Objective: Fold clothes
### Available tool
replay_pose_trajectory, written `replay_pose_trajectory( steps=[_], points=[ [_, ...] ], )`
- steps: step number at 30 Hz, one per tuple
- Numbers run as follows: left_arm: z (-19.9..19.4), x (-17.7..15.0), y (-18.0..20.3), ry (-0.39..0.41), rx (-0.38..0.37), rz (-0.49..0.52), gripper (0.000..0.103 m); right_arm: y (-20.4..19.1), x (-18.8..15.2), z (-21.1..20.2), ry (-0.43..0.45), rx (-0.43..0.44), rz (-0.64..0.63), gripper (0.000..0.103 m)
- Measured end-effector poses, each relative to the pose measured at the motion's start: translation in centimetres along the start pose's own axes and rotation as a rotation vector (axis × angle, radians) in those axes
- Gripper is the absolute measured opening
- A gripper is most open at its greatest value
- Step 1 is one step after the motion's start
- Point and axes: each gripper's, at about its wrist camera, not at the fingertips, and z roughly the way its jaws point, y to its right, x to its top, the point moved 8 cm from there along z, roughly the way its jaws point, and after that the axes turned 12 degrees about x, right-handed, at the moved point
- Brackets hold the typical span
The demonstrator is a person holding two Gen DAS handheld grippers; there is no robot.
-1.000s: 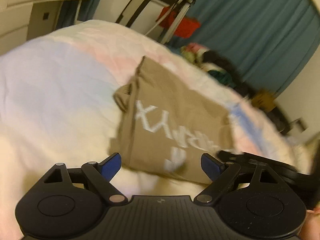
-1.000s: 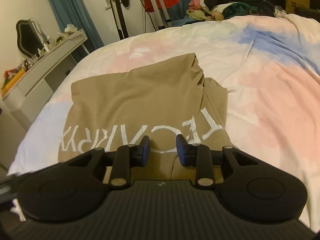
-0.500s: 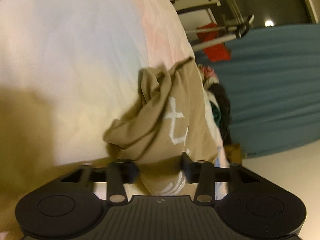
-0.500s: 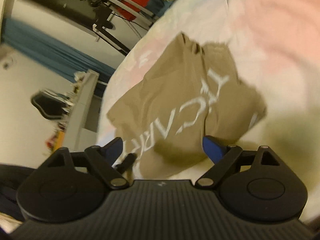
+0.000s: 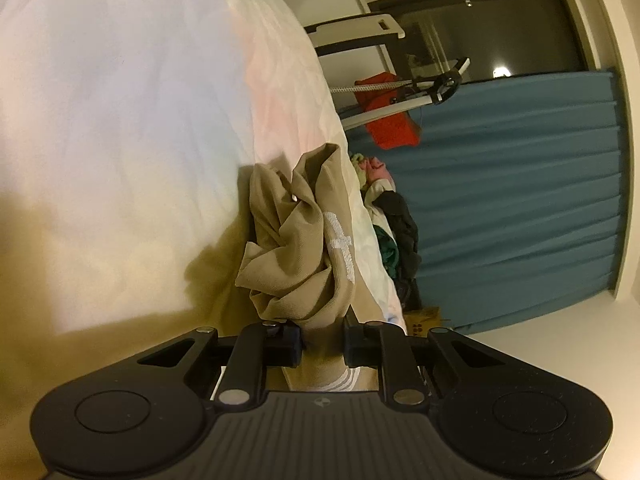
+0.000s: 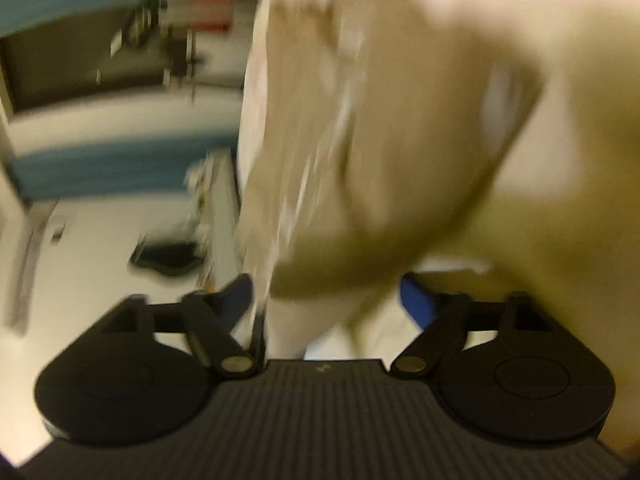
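Between my left claw (image 5: 322,344) fingers: bunched tan T-shirt (image 5: 304,248), clamped. Right claw (image 6: 328,300) spread, empty, view blurred. Mid-fold; next, lay the hem flat.

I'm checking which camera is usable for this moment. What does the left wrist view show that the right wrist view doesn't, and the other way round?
Only the left wrist view shows the left gripper shut on a bunched part of the tan shirt, plus the pile of clothes beyond it.

Only the right wrist view, heavily blurred, shows the right gripper with jaws apart and a white dresser to its left.

Both show the tan shirt, the pastel bedspread, the blue curtain and something red.
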Motion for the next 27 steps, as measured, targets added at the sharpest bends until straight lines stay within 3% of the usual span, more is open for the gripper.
replay_pose_trajectory(
  steps=[3,5,9,10,13,15,21,27],
  points=[
    [-0.2,0.3,0.3,0.005,-0.002,0.011,0.019,0.4,1.7,-1.6,0.126,-0.047,-0.015,0.067],
    [-0.3,0.4,0.3,0.002,0.000,0.014,0.019,0.7,2.2,-2.1,0.166,-0.073,-0.024,0.055],
    [-0.3,0.4,0.3,-0.019,0.006,0.008,0.019,1.2,3.1,-3.2,0.246,-0.124,-0.042,0.042],
    [-0.4,0.4,0.3,-0.027,0.007,0.004,0.019,0.9,3.1,-3.4,0.259,-0.123,-0.054,0.034],
    [-0.7,0.4,1.0,-0.047,0.014,0.030,0.019,-0.6,3.4,-4.8,0.288,-0.105,-0.094,0.023],
    [-1.2,0.3,2.1,-0.049,0.016,0.090,0.019,-2.1,3.6,-6.4,0.300,-0.092,-0.131,0.022],
    [-1.9,-1.6,7.0,-0.185,-0.025,0.106,0.019,-8.1,4.5,-11.7,0.338,-0.044,-0.245,0.022],
    [2.4,-4.1,16.1,-0.306,0.012,0.191,0.019,-10.9,9.9,-17.4,0.381,-0.060,-0.227,0.022]
  ],
)
